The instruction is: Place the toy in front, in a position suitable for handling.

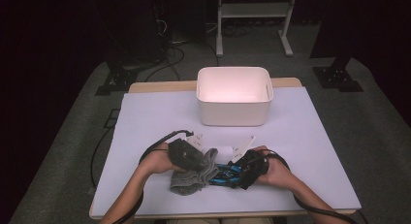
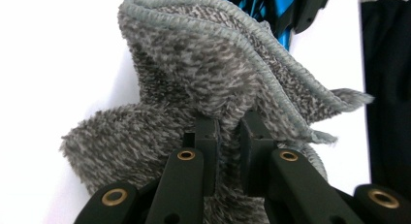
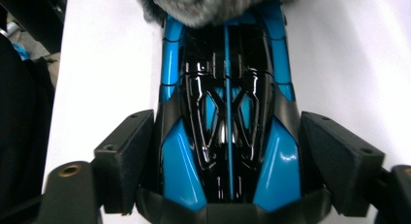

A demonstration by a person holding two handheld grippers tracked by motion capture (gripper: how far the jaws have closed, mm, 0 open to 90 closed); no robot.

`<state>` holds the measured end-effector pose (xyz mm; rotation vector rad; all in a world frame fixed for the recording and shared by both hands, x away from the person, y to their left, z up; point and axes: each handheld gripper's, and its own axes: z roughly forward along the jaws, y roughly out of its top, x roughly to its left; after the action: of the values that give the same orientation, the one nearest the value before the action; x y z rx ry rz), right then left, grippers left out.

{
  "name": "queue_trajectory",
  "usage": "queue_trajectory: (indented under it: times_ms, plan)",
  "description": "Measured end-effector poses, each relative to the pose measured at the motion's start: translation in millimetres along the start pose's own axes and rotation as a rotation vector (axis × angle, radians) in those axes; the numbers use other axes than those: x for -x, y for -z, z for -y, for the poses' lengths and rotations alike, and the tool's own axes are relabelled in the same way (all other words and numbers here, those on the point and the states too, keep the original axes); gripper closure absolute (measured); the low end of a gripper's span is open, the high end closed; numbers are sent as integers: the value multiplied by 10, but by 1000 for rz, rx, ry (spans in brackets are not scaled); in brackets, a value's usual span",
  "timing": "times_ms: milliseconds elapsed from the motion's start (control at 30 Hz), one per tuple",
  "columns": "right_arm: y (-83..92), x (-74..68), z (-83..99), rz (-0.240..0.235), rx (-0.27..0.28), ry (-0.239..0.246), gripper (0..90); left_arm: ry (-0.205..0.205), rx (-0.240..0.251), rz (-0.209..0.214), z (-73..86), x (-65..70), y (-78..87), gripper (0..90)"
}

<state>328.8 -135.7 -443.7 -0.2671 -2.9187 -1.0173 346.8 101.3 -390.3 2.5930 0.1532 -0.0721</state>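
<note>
Toy car (image 3: 228,132), in front of the white bin (image 1: 234,96), sits clamped in right gripper (image 3: 228,161) while left gripper (image 2: 228,136) pinches grey cloth (image 2: 208,78) against its nose, likely for wiping.

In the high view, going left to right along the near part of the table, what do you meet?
Left gripper, shut on the grey cloth → blue-and-black toy car → right gripper, closed on the car.
</note>
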Motion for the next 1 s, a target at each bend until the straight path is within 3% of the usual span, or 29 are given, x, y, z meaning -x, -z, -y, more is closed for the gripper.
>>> queue_trajectory:
  times_ms: [133, 200, 333, 500, 533, 700, 867, 1000]
  plan:
    - [33, 7, 78, -16, 18, -26, 223, -36, 9, 24, -206, 28, -52, 807]
    - [20, 5, 70, -15, 20, -15, 223, -64, 6, 36, -351, 48, -130, 808]
    - [-8, 0, 46, -15, 31, -13, 216, -125, -48, 75, -634, 96, -359, 818]
    - [-45, 20, 84, -4, 60, -11, 211, -121, 1, 114, -772, 67, -479, 826]
    - [-49, -10, 78, -7, 67, -38, 215, -123, -2, 116, -771, 62, -505, 827]
    - [-49, -21, 76, -2, 68, -50, 228, -104, -1, 99, -662, 48, -452, 832]
    - [-40, -25, 52, 14, 33, -33, 232, -74, -4, 48, -432, 22, -238, 835]
    - [-36, -23, 40, 10, 16, -27, 232, -13, 3, 8, -183, -11, -47, 835]
